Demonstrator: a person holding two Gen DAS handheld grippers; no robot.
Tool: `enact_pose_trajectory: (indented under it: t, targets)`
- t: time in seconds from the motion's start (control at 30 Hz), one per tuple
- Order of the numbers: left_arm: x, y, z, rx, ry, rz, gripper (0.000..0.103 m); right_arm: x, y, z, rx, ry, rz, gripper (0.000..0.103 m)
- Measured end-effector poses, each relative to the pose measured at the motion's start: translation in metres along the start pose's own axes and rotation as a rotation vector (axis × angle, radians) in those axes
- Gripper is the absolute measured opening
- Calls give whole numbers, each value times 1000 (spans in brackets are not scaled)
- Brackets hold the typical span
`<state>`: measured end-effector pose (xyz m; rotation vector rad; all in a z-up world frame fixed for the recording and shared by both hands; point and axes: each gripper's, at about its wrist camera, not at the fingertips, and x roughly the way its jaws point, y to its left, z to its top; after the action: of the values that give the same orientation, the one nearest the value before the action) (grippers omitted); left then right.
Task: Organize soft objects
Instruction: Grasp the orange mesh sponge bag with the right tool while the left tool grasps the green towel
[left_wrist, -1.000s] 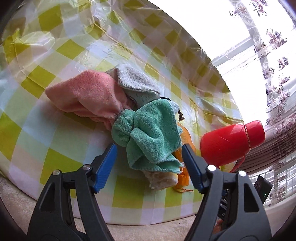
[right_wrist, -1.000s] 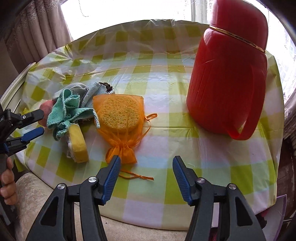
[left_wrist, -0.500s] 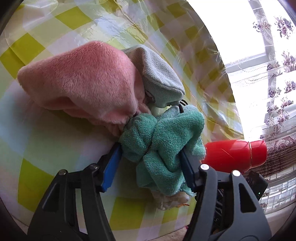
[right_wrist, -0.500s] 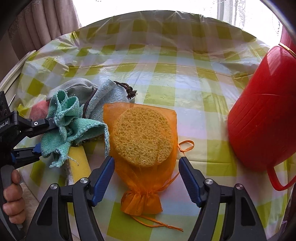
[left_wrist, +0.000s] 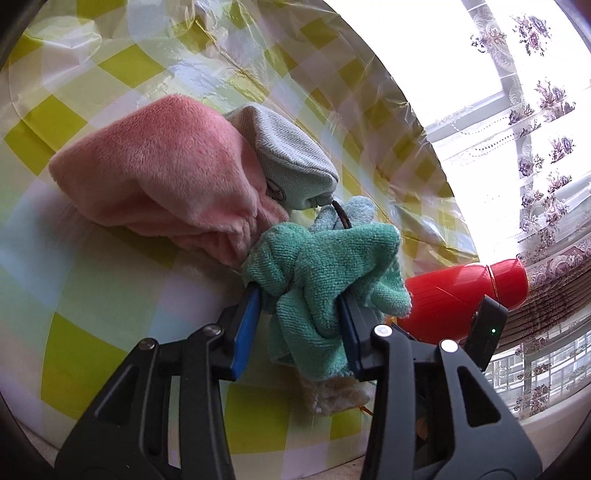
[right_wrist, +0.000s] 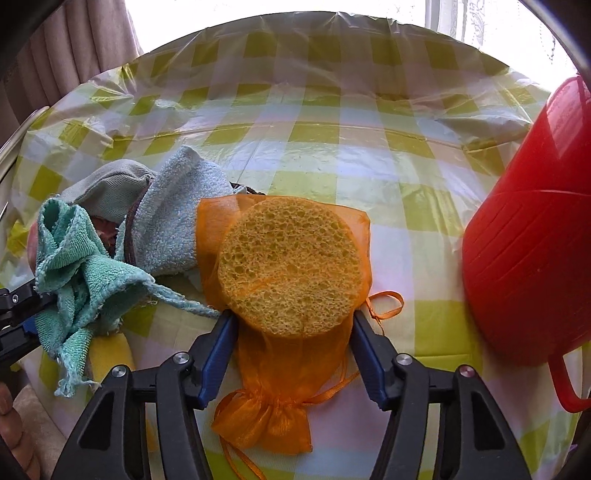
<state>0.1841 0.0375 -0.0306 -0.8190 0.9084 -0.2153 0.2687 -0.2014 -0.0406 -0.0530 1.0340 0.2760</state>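
Teal terry cloth (left_wrist: 325, 280) is bunched between the blue pads of the left tongs (left_wrist: 301, 325), which are pinched onto it; both pads press into the fabric and its folds spill over and below them. In the right wrist view the same teal terry cloth (right_wrist: 79, 280) hangs crumpled at the left edge of the pile, with the left tongs (right_wrist: 14, 314) reaching in from the side, only partly in frame.

Behind the cloth lies a soft pink plush cloth (left_wrist: 162, 173), touching it, and a grey herringbone fabric pouch (left_wrist: 291, 166) rests against the pink one. A pale blue towel (right_wrist: 177, 214) sits between the pouch and the round yellow sponge inside a sheer orange drawstring bag (right_wrist: 288, 266). A yellow sponge block (right_wrist: 110, 358) shows under the teal cloth's hanging end.

The right tongs (right_wrist: 293, 332) stand wide apart around the lower part of the bagged sponge, one pad at each side. Whether the pads touch the mesh I cannot tell, but they are not clamped on it. The bag's gathered neck and ribbon trail toward the camera between the arms.

All of this lies on the table, covered by a yellow-and-white checked plastic cloth (right_wrist: 317, 129). A red plastic thermos jug (right_wrist: 532, 236) stands to the right, apart from the bag.
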Motion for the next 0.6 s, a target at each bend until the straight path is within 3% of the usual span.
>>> enact_pose_trajectory:
  t: [0.1, 0.13, 0.17, 0.2, 0.6]
  targets:
    - [-9, -2, -3, 14, -32, -3, 44, -3, -2, -3, 10, -3, 13, 58]
    - [-14, -2, -4, 22, -49, -4, 44, -4, -4, -4, 15, -6, 12, 53]
    - [-18, -4, -5, 32, -67, -2, 44, -5, -5, -5, 20, -6, 14, 24]
    - [-21, -5, -6, 42, -83, -1, 44, -7, -8, -6, 29, -7, 9, 19]
    - [-45, -15, -18, 111, -171, 3, 44, -41, -14, -33, 34, 20, 20, 19]
